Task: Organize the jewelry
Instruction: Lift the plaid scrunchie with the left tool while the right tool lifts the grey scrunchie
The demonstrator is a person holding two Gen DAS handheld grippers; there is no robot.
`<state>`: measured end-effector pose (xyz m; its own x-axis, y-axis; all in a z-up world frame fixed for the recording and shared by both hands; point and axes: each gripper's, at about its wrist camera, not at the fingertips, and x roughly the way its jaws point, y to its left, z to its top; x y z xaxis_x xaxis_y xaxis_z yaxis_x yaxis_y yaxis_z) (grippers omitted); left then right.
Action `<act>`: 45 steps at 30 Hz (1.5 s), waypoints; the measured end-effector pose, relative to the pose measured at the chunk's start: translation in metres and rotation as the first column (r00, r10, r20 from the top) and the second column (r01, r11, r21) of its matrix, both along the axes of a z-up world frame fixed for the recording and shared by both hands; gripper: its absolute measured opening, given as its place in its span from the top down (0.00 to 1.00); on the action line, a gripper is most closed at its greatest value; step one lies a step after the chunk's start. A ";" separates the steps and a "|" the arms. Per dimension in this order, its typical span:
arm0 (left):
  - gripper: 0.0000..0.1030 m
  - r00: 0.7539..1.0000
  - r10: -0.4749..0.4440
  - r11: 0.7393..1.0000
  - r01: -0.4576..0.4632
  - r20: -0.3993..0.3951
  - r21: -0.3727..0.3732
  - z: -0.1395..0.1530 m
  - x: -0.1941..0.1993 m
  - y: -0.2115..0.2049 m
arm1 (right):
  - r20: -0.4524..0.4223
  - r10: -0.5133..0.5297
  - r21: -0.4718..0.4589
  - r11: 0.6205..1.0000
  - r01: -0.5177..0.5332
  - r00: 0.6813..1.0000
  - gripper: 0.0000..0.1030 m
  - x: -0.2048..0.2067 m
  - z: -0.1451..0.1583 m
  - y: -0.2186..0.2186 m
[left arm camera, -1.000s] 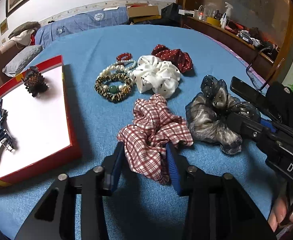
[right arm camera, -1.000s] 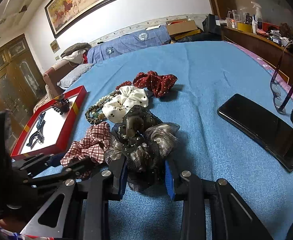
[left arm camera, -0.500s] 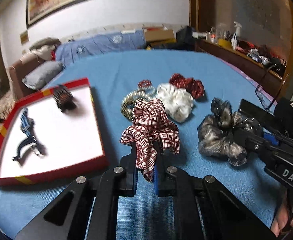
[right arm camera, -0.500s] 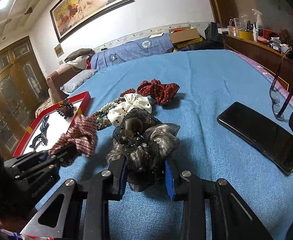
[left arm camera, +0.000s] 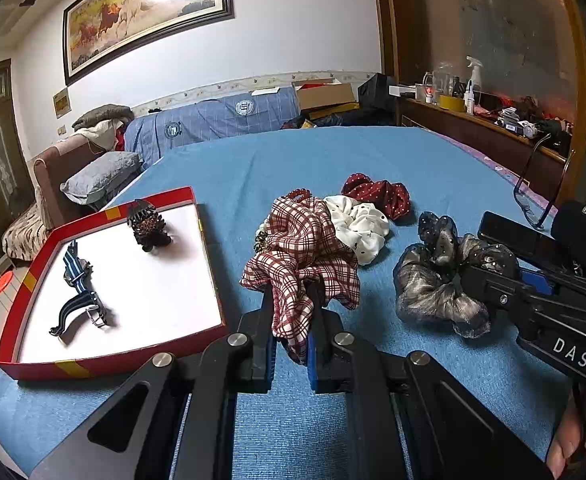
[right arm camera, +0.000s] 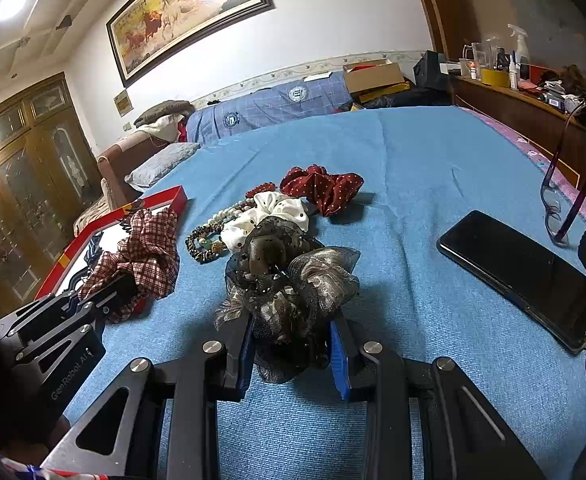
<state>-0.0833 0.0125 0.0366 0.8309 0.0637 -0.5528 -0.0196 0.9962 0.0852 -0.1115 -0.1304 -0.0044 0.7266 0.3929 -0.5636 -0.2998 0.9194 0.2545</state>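
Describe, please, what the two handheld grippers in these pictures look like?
Both are matt black metal frames with triangular cut-outs, silver round bolt heads and blue pads on the inner faces of the fingers. The left gripper bears white lettering "GenRobot.AI" on its side in the right wrist view; the right gripper shows white letters "DAS" in the left wrist view. No cables show.

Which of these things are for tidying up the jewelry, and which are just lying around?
For the job: plaid scrunchie, grey scrunchie, white scrunchie, red dotted scrunchie, bead bracelets, red tray.

Just lying around: phone, glasses.
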 end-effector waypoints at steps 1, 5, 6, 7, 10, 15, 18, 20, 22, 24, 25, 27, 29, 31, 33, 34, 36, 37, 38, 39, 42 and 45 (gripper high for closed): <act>0.89 1.000 -0.001 1.000 0.001 0.004 0.001 0.000 -0.001 -0.001 | -0.001 0.001 0.000 1.000 -0.001 1.000 0.66 0.000 0.000 0.000; 0.89 1.000 -0.003 1.000 0.003 0.009 0.009 0.001 -0.002 -0.003 | -0.001 0.001 0.000 1.000 -0.001 1.000 0.66 0.000 0.000 0.000; 0.89 1.000 -0.002 1.000 0.002 0.009 0.010 0.001 -0.002 -0.003 | 0.000 0.001 0.000 1.000 -0.001 1.000 0.66 0.000 0.000 0.000; 0.89 1.000 -0.002 1.000 0.002 0.009 0.010 0.001 -0.003 -0.003 | 0.001 0.000 0.000 1.000 0.000 1.000 0.66 0.000 0.000 0.000; 0.89 1.000 0.000 1.000 0.000 0.010 0.007 0.001 -0.003 -0.003 | 0.000 0.000 -0.001 1.000 0.000 1.000 0.66 0.000 0.000 0.000; 0.89 1.000 -0.002 1.000 0.001 0.010 0.009 0.001 -0.003 -0.004 | 0.001 0.000 0.000 1.000 0.000 1.000 0.66 0.000 0.000 0.000; 0.89 1.000 0.000 1.000 0.000 0.011 0.008 0.001 -0.004 -0.004 | -0.001 0.001 -0.001 1.000 -0.001 1.000 0.66 0.000 0.000 0.001; 0.89 1.000 0.001 1.000 -0.001 0.013 0.009 0.001 -0.004 -0.004 | 0.002 0.000 0.001 1.000 0.000 1.000 0.66 0.000 0.000 0.000; 0.89 1.000 0.001 1.000 -0.001 0.012 0.010 0.001 -0.004 -0.004 | 0.000 -0.001 0.000 1.000 0.001 1.000 0.66 0.001 0.000 0.001; 0.89 1.000 0.000 1.000 0.000 0.015 0.011 0.002 -0.005 -0.005 | 0.001 -0.004 0.000 1.000 0.004 1.000 0.66 0.000 0.000 0.000; 0.89 1.000 0.000 1.000 0.000 0.017 0.011 0.003 -0.006 -0.005 | 0.000 -0.006 0.000 1.000 0.006 1.000 0.66 0.000 0.000 0.000; 0.89 1.000 0.001 1.000 -0.001 0.025 0.009 0.005 -0.007 -0.005 | -0.003 -0.015 -0.002 1.000 0.015 1.000 0.66 0.000 0.000 0.000; 0.89 1.000 -0.004 1.000 0.004 0.027 0.007 0.006 -0.009 -0.005 | -0.006 -0.024 -0.003 1.000 0.024 1.000 0.66 0.000 0.000 -0.001; 0.89 1.000 -0.014 1.000 0.014 0.022 0.003 0.006 -0.011 -0.005 | -0.011 -0.039 -0.004 0.999 0.039 0.999 0.66 0.000 -0.001 -0.002; 0.89 1.000 -0.021 1.000 0.021 0.022 -0.007 0.008 -0.014 -0.003 | -0.021 -0.056 -0.004 0.998 0.056 0.998 0.66 0.002 -0.001 -0.004; 0.89 0.999 -0.021 1.000 0.021 0.026 -0.012 0.010 -0.015 -0.001 | -0.022 -0.063 -0.005 0.998 0.063 0.998 0.66 0.002 -0.001 -0.003; 0.89 0.999 -0.017 1.000 0.018 0.041 -0.018 0.016 -0.020 0.004 | -0.019 -0.073 -0.006 0.997 0.073 0.997 0.66 0.000 -0.001 -0.004; 0.89 0.999 -0.015 1.000 0.016 0.047 -0.023 0.018 -0.023 0.008 | -0.018 -0.081 -0.005 0.997 0.080 0.997 0.66 -0.002 0.000 -0.004; 0.89 0.998 -0.009 0.999 0.011 0.055 -0.031 0.022 -0.025 0.012 | -0.022 -0.084 -0.003 0.996 0.084 0.996 0.66 -0.003 0.000 -0.004; 0.89 0.998 -0.005 0.999 0.007 0.060 -0.036 0.024 -0.027 0.015 | -0.029 -0.080 0.004 0.997 0.080 0.996 0.66 -0.004 0.000 -0.004; 0.89 0.997 0.013 0.999 -0.009 0.073 -0.052 0.031 -0.031 0.027 | -0.049 -0.064 0.014 0.998 0.065 0.997 0.66 -0.006 0.004 0.002; 0.89 0.995 0.042 0.997 -0.035 0.091 -0.071 0.039 -0.033 0.041 | -0.032 -0.040 0.018 0.999 0.041 0.999 0.66 -0.011 0.015 0.011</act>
